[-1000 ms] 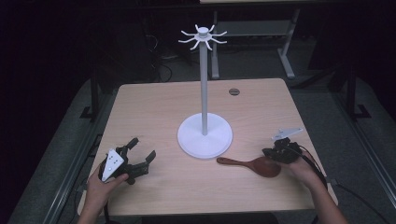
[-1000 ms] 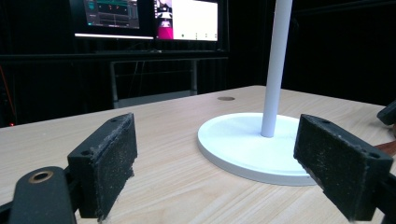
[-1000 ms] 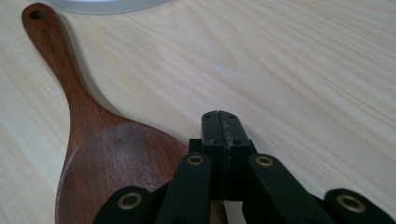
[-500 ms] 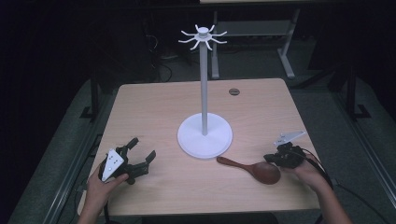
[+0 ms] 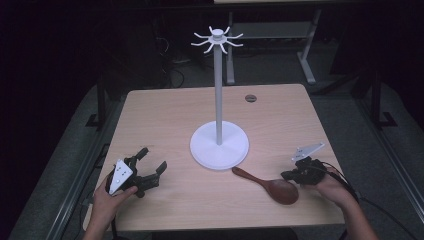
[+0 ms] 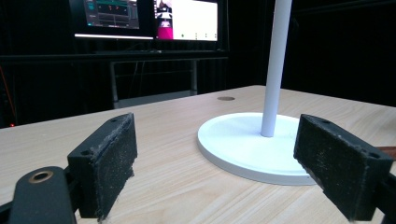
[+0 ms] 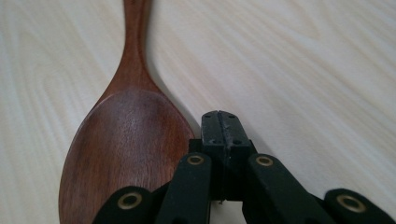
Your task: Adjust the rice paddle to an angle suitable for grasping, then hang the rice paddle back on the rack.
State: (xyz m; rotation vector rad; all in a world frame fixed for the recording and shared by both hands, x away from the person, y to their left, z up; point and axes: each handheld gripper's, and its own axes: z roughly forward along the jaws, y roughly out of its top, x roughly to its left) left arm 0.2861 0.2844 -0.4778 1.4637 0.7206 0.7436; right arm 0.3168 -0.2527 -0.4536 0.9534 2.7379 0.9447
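Observation:
A dark brown wooden spoon (image 5: 272,186) lies flat on the light wood table (image 5: 165,115) at the near right, its handle toward the white stand. My right gripper (image 5: 288,175) is low at the right rim of the spoon's bowl. In the right gripper view its pads are pressed together with nothing between them (image 7: 221,122), and the spoon's bowl (image 7: 126,144) lies just to their left. My left gripper (image 5: 151,166) rests at the near left with its jaws wide apart and empty (image 6: 215,154), facing the stand's base (image 6: 252,144).
A tall white stand (image 5: 218,90) with a round base (image 5: 219,147) and a ring of hooks on top (image 5: 217,39) stands mid-table. A small round cable hole (image 5: 250,98) sits at the far right. Dark floor and desk frames surround the table; monitors (image 6: 187,18) glow beyond.
My right gripper has come down and a little nearer, settling beside the spoon's bowl. The spoon's bowl has shifted slightly nearer. The left gripper has kept still.

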